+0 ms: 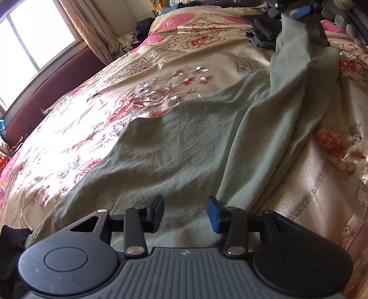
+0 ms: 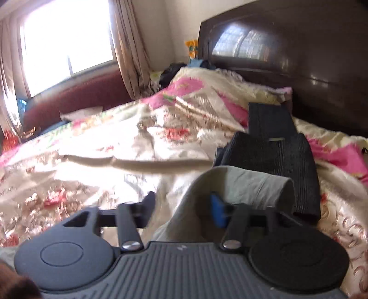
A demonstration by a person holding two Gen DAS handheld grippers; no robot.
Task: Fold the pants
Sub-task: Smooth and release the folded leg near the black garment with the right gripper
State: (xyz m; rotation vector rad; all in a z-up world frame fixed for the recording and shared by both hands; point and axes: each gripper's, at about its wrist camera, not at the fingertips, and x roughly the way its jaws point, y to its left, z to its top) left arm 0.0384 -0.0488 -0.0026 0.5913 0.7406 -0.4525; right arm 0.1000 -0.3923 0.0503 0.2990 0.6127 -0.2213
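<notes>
Probably soft, light pants (image 1: 184, 142), best taken at hem; left gripper (image 1: 185, 212) half open over cloth, holding nothing; right gripper (image 2: 184, 207) wide apart, cloth loose between, upper right of left view

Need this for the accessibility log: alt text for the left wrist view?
Pale green pants lie spread over a floral bedspread, one leg trailing to the upper right, where the right tool shows at the frame's top edge. The left tool sits low over the near end of the pants, its jaws apart with cloth beneath them. A bright window fills the upper left.
</notes>
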